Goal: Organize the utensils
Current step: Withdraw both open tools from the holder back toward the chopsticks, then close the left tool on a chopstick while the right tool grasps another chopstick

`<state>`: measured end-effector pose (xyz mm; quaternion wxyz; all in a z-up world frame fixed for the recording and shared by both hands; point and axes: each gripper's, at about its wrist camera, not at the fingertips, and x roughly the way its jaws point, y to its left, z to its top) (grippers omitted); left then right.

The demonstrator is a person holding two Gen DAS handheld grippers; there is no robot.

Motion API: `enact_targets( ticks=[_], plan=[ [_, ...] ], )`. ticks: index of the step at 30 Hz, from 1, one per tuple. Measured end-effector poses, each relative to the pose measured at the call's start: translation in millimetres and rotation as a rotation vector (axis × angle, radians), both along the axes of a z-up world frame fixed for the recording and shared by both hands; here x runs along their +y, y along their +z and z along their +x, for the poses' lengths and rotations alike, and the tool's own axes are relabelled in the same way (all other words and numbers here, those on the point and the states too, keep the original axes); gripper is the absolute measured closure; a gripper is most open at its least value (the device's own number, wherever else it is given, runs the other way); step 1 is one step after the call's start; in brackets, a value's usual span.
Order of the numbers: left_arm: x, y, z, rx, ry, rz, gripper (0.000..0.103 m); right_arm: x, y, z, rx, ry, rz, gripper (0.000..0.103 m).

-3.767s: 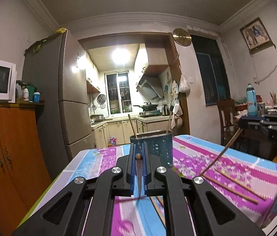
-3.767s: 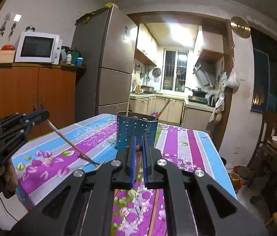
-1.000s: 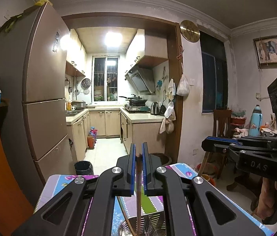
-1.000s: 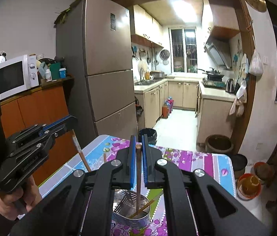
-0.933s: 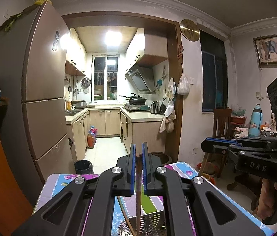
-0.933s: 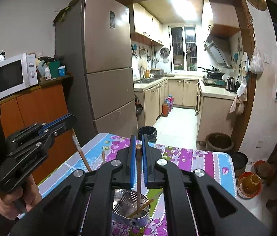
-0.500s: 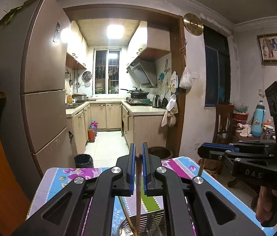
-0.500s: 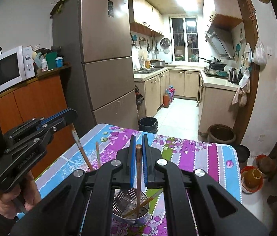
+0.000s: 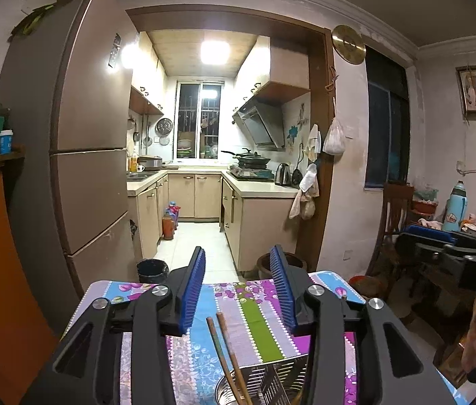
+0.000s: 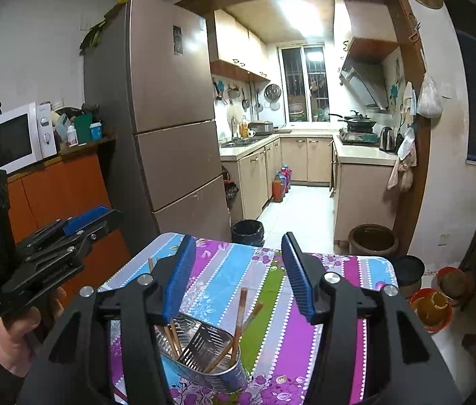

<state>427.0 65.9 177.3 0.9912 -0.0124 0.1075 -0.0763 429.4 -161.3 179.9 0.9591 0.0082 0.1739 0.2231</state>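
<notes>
Home kitchen: fridge point(image 10: 170, 108), stove point(image 10: 356, 136)

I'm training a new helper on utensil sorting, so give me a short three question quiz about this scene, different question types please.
1. True or false: the right tongs are clamped on a chopstick.
2. Where do the chopsticks stand? A) flat on the tablecloth B) in the metal holder C) on the fridge
3. Fill in: the left tongs' blue pads stand ____, with nothing between them.

Key: 1 false, both tongs have just been opening and grip nothing; 2 B; 3 apart.
</notes>
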Motion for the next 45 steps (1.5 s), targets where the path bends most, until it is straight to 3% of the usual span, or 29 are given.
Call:
enact_targets(
  ticks=[6, 12, 16, 23, 25, 27, 29, 33, 35, 45],
  plan=[
    [11.2, 2.6, -35.9, -0.015, 0.006, -0.012, 0.05, -16.4, 3.4, -33.5, -0.015, 0.004, 0.017, 0.047],
    [22.8, -21.9, -136.0, -0.051, -0.023, 0.03, 0.035, -31.3, -2.9, -119.4, -0.07, 0.064, 0.017, 0.035],
    [30.2, -57.2, -202.8, -0.03, -0.056, 0.044, 0.032, -39.3, -36.2, -196.7, -0.082, 0.104, 0.023, 0.032],
    [30.8, -138.2, -285.4, 0.063, -0.074, 0.036, 0.031, -35.6, -116.2, -281.2, -0.053, 0.089, 0.051, 0.032],
    [27.5, -164.4, -301.3, 0.099, -0.081, 0.02, 0.031, -30.0, -148.5, -300.6, -0.035, 0.061, 0.056, 0.036],
    [20.8, -190.6, -313.8, 0.13, -0.093, 0.03, 0.031, -21.1, -175.8, -309.6, 0.002, 0.054, 0.05, 0.061],
    [14.9, -211.9, -323.0, 0.153, -0.108, 0.054, 0.031, -8.9, -207.0, -318.2, 0.047, 0.048, 0.029, 0.072],
    [3.9, -253.2, -331.9, 0.224, -0.155, 0.052, 0.047, 16.5, -252.7, -329.7, 0.109, 0.051, -0.012, 0.079],
    [-0.8, -266.4, -334.3, 0.231, -0.165, 0.067, 0.051, 26.2, -270.9, -330.7, 0.135, 0.041, -0.023, 0.081],
    [-17.6, -287.2, -330.3, 0.226, -0.17, 0.1, 0.063, 38.1, -294.6, -330.7, 0.119, 0.003, -0.075, 0.086]
  ],
)
